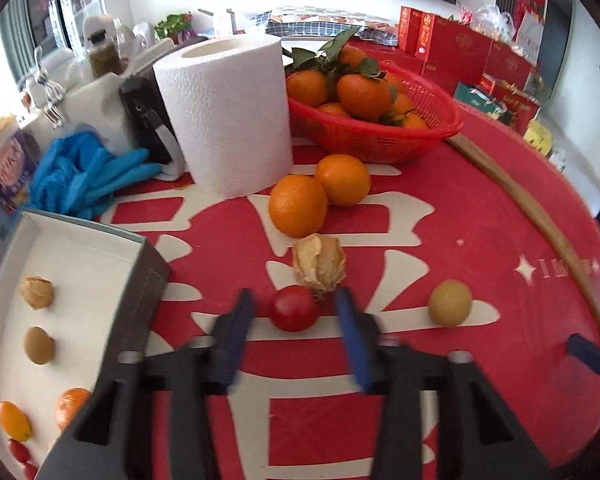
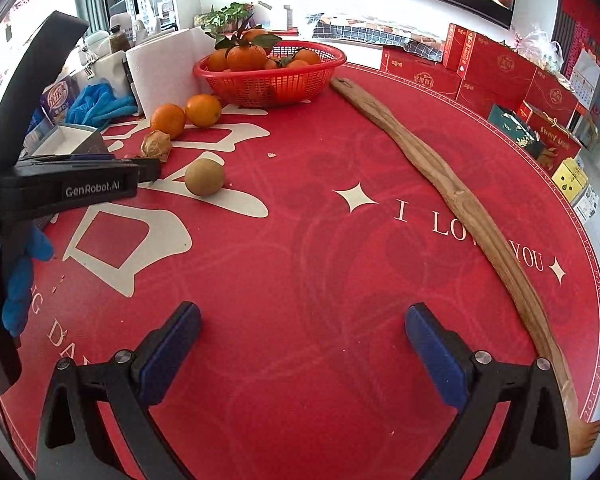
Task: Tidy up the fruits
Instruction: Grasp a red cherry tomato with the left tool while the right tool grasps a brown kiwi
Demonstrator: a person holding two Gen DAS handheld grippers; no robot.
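My left gripper [image 1: 294, 304] is open, its blue pads on either side of a red cherry tomato [image 1: 293, 308] on the red table mat, with gaps on both sides. Behind the tomato lie a husked physalis [image 1: 319, 263] and two oranges [image 1: 298, 205], [image 1: 343, 179]. A brown longan [image 1: 449, 303] lies to the right; it also shows in the right wrist view [image 2: 204, 177]. A white-lined box [image 1: 80, 280] at left holds several sorted fruits. My right gripper [image 2: 303, 332] is open and empty over the bare mat.
A red basket [image 1: 380, 140] of leafy tangerines stands at the back, a paper towel roll [image 1: 228, 116] beside it, blue gloves [image 1: 88, 176] to the left. A long wooden stick [image 2: 452, 200] lies along the mat's right side. Red gift boxes [image 2: 500, 68] line the far edge.
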